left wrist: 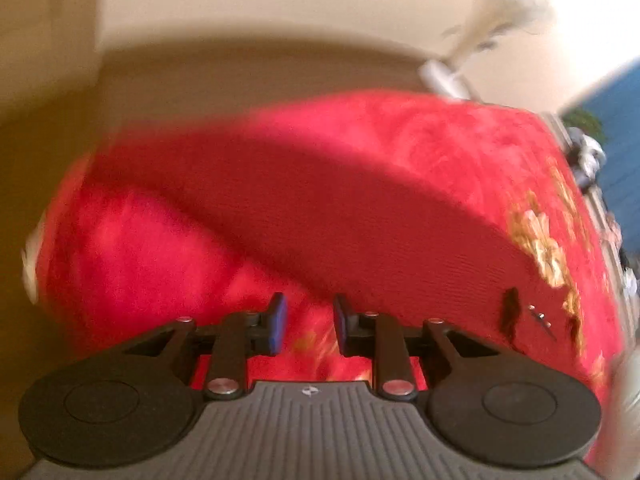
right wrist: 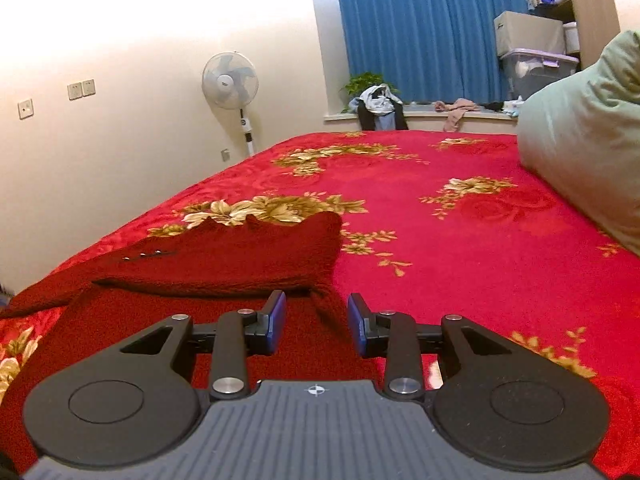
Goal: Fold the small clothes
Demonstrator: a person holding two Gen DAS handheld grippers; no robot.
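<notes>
A dark red knit garment [right wrist: 224, 264] lies on a red flowered bedspread [right wrist: 460, 248], one layer folded over another, with small metal studs [right wrist: 142, 256] near its left side. My right gripper [right wrist: 317, 322] hovers low over its near right corner. Its jaws stand apart, and a ridge of the knit runs between them without being pinched. In the blurred left wrist view the same garment [left wrist: 320, 208] stretches across the bedspread [left wrist: 140, 248]. My left gripper [left wrist: 309, 322] is open at its near edge, with only the bedspread showing in the gap.
A pale green pillow [right wrist: 588, 132] lies on the bed's right side. Past the bed stand a white pedestal fan [right wrist: 230, 80], a blue curtain [right wrist: 420, 28] and a windowsill with piled clothes [right wrist: 378, 106]. The bed's left edge drops off toward the wall.
</notes>
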